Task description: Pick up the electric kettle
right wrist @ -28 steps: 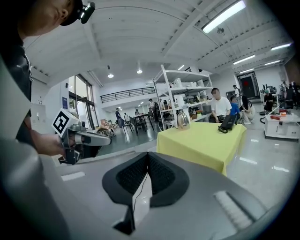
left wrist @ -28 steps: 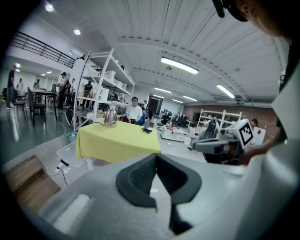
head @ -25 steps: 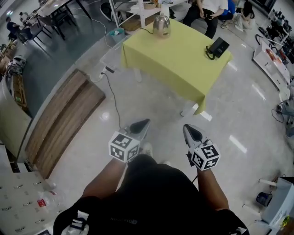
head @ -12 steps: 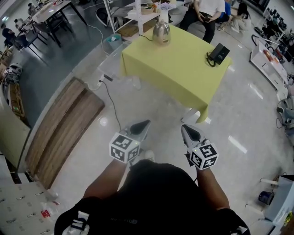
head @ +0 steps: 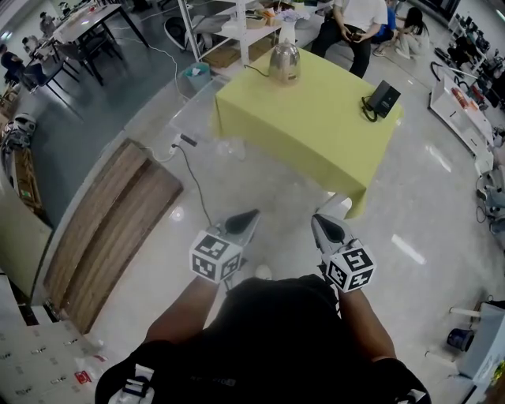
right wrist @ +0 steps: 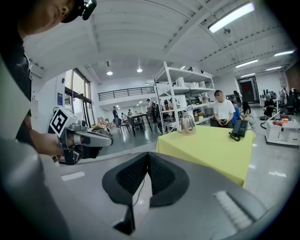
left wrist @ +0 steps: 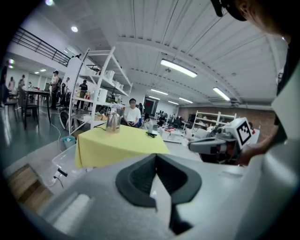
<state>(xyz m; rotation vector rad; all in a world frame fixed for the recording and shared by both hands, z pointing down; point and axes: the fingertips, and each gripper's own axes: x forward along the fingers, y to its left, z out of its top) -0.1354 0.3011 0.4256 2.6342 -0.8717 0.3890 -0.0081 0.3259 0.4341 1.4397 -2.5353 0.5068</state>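
Observation:
The steel electric kettle (head: 284,63) stands at the far edge of a table under a yellow cloth (head: 316,126), well ahead of me. It also shows small in the left gripper view, kettle (left wrist: 112,123), and in the right gripper view, kettle (right wrist: 188,124). My left gripper (head: 246,215) and right gripper (head: 325,223) are held side by side over the floor, short of the table's near edge, pointing at it. Both have their jaws together with nothing between them. Each shows in the other's view: right gripper (left wrist: 211,145), left gripper (right wrist: 89,138).
A black desk phone (head: 381,99) lies on the table's right side. People sit behind the table (head: 355,20). A white shelf rack (head: 229,24) stands behind the kettle. A cable (head: 197,185) runs over the floor by a wooden platform (head: 110,213) and a clear plastic box (head: 170,118).
The table and kettle have drawn nearer in the head view as I walk towards them. Both grippers keep their place in front of me, jaws together.

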